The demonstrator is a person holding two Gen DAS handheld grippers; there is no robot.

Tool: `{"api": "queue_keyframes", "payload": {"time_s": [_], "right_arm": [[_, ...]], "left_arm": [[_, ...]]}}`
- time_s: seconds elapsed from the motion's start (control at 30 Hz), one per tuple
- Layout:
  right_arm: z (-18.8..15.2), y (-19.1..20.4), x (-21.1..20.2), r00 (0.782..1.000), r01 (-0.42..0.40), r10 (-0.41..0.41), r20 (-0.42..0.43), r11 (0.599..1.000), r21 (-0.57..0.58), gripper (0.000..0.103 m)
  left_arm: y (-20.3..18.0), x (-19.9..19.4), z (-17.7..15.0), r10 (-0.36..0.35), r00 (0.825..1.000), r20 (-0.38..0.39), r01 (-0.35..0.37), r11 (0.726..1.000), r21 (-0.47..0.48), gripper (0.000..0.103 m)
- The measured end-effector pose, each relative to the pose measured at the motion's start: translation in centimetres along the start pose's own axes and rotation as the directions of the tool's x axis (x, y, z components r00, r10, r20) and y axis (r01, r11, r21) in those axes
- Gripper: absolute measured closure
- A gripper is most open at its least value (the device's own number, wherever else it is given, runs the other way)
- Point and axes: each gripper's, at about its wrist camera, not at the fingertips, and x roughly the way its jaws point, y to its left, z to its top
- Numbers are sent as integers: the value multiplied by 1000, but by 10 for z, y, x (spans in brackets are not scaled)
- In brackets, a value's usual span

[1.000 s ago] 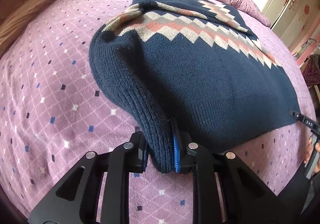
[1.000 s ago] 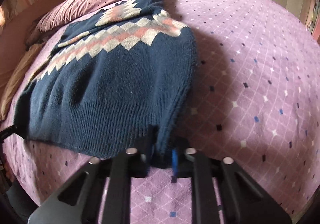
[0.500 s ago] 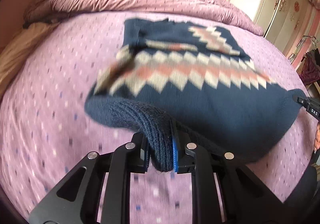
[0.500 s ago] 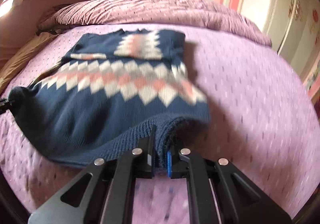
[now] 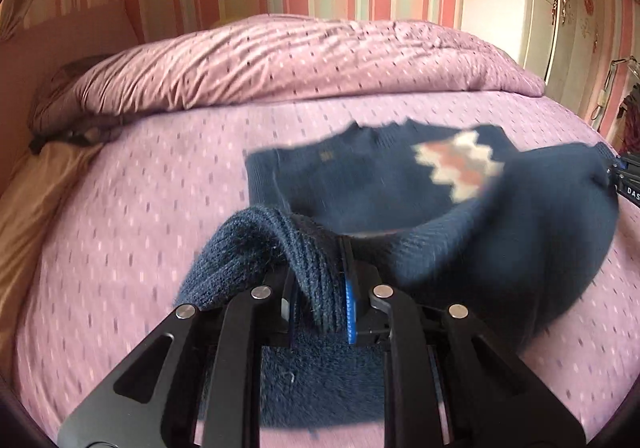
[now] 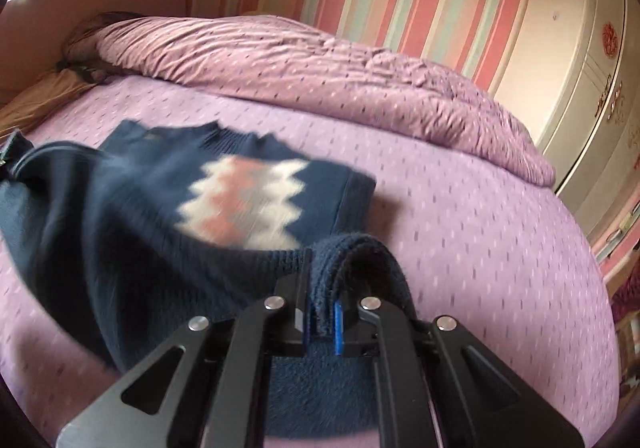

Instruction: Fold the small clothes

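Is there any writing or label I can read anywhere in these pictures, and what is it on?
"DAS": white letters on the other black tool at the right edge of the left view, cut off by the frame.
Small tan mark on the sweater near the neck: too blurred to read.
Red ornaments on the wardrobe: decoration, not words.

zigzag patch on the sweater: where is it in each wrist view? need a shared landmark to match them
Left wrist view: the zigzag patch sits right of centre, on the flat part of the navy sweater, partly cut off by the lifted hem.
Right wrist view: the zigzag patch sits left of centre, just above the fingers.
Shared landmark: the rumpled purple duvet along the bed's far side.
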Motion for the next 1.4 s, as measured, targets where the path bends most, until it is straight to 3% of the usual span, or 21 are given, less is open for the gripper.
{"api": "queue_keyframes", "payload": {"time_s": [0.13,0.37,0.6,0.7,0.77,0.8,0.83,0.87,0.9,0.93,0.97,1.13,1.2,1.3,1.4], "right_arm": [[33,-8,51,999,32,-32,12,999,9,96],[65,-46,126,999,40,-39,-11,987,154,96],[55,-26,199,978,60,-36,-204,992,113,95],[50,-23,202,977,57,-30,-212,991,122,95],[50,-26,198,980,34,-5,-199,989,145,92],[50,-28,193,983,31,-2,-186,988,154,87],[51,-30,190,985,15,14,-174,986,167,74],[52,-34,182,989,-16,45,-143,981,196,63],[53,-37,176,992,-23,49,-119,977,212,43],[55,-40,167,996,-29,49,-80,973,229,36],[56,-42,161,997,-41,55,-53,971,234,35],[54,-42,139,999,-49,48,8,981,189,34],[48,-39,135,996,-84,83,12,981,173,33],[37,-32,139,996,-86,91,-24,985,148,33],[29,-31,141,994,-98,105,-40,983,156,33]], "left_arm": [[4,39,41,27,999,36,-28,999,44,88],[31,97,89,27,998,49,-27,1000,-16,88],[24,172,79,63,992,-111,-60,998,26,86],[35,175,74,16,993,-121,-19,1000,-24,83],[41,169,75,-27,994,-108,22,998,-53,72],[41,165,75,-28,995,-101,23,998,-51,60],[39,161,74,-21,995,-93,18,999,-40,48],[38,159,74,-26,996,-88,23,999,-36,43],[37,153,73,-38,996,-75,35,999,-39,31],[37,149,73,-35,997,-65,32,999,-43,15],[38,142,72,-24,999,-44,22,999,-47,9],[41,120,64,-75,997,-33,73,995,-65,4],[40,122,68,-127,991,-43,124,990,-63,3],[37,141,83,-145,986,-80,141,988,-61,3],[33,187,102,-95,982,-164,87,995,-51,4]]}}
